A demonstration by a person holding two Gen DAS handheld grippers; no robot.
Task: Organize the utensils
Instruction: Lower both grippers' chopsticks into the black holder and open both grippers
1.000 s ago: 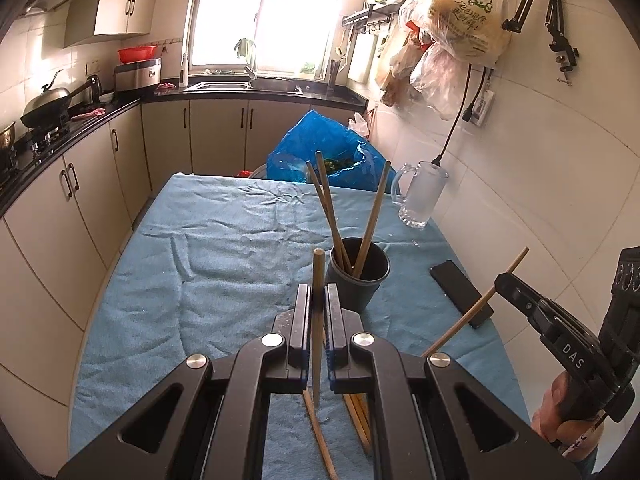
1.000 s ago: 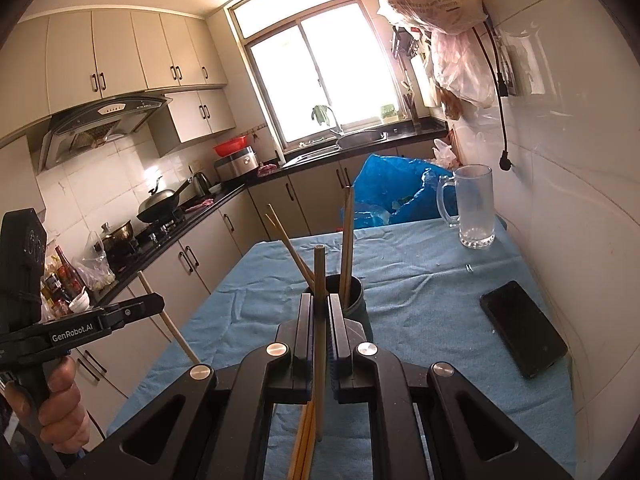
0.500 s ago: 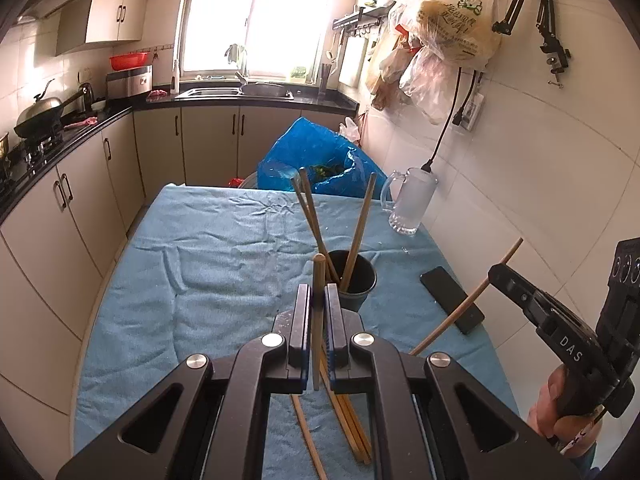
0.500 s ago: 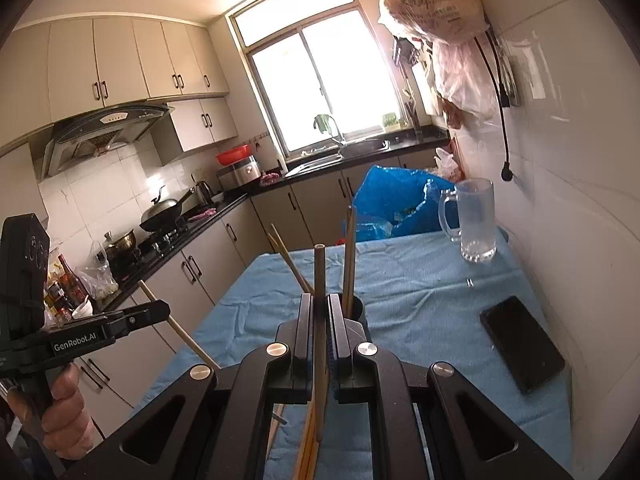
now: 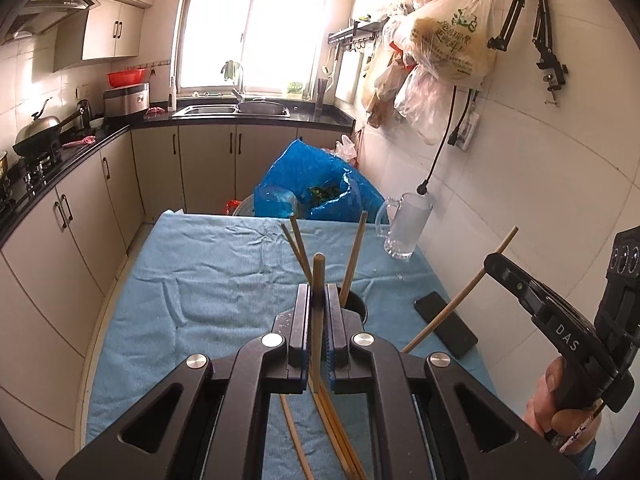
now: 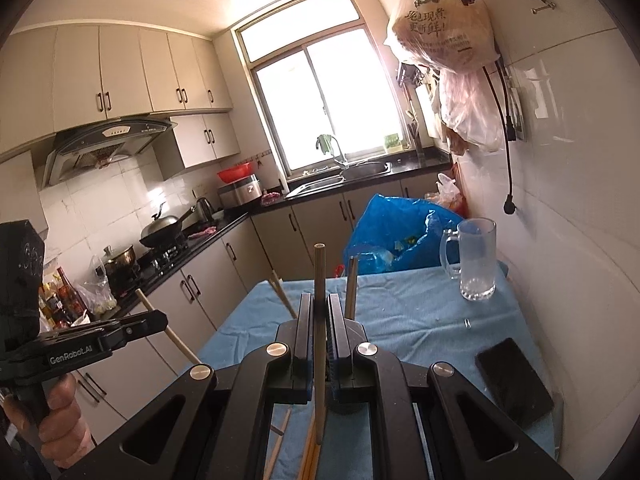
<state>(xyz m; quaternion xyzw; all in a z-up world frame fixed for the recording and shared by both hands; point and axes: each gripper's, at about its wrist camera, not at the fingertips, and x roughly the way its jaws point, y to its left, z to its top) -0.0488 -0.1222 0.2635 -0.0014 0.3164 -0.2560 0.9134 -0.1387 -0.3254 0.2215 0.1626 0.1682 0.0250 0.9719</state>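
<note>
Both tongs are clenched, each on one wooden chopstick: the left gripper (image 5: 318,308) holds its chopstick (image 5: 318,280) upright above the blue cloth-covered table (image 5: 192,292), and the right gripper (image 6: 319,320) holds another chopstick (image 6: 319,276). The black holder cup (image 5: 356,304), with three chopsticks in it, stands just beyond the left gripper's tips. Loose chopsticks (image 5: 336,432) lie beneath them near the table's front edge. The table's left half is open; a phone (image 5: 446,324) and a glass mug (image 5: 408,228) stand along the right, wall-side edge.

Daylight floods through the blown-out window (image 5: 256,28); frames sharp, fisheye curving the edges, corners vignetted black
</note>
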